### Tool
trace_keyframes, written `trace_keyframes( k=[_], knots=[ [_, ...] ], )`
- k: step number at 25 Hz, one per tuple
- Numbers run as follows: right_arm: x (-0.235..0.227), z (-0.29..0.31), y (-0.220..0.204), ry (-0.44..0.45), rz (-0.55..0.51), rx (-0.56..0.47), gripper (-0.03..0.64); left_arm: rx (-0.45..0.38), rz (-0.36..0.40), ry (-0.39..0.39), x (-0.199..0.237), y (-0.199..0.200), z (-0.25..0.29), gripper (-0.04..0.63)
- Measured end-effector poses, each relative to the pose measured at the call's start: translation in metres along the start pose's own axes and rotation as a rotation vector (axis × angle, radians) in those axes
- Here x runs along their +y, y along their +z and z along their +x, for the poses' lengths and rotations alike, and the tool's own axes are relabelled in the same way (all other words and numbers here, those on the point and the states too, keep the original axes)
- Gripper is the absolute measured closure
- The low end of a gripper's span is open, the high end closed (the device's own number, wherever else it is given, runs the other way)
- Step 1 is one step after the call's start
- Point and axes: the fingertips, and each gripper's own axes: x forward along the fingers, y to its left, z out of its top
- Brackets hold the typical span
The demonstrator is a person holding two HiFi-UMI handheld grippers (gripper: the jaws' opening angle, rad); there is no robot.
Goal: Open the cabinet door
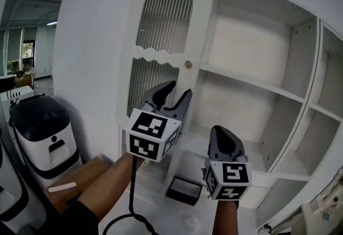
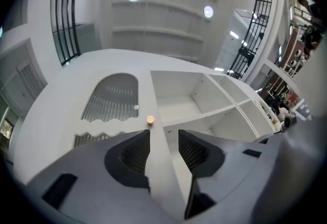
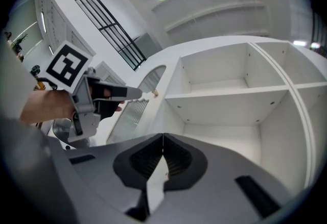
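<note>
Currently: cabinet door (image 1: 161, 60), centre-left of frame, standing ajar; probably a light, stiff panel, its ribbed panes likely fragile. Take it by the small knob (image 1: 188, 63). Your left gripper (image 1: 180, 89): jaws apart, empty. Right gripper (image 1: 220, 131): jaws together, empty.

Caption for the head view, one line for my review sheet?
Cabinet door stands open; left claw, jaws apart, sits at its edge below the knob; right claw shut, lower down.

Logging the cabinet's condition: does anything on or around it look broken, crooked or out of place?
Nothing looks damaged. The door stands open and straight, its knob in place, the shelves level. Only a small dark box lies loose near the door's bottom corner.
</note>
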Motion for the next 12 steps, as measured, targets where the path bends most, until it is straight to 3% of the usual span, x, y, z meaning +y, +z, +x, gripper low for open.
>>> trace_keyframes(
  k=[6, 12],
  knots=[
    [-0.006, -0.002, -0.010, -0.007, -0.012, 0.022, 0.597, 0.007, 0.117, 0.029, 0.014, 0.014, 0.035, 0.436],
    [-0.017, -0.001, -0.020, -0.025, -0.011, 0.043, 0.597, 0.016, 0.113, 0.034, 0.023, 0.022, 0.056, 0.436]
  ],
)
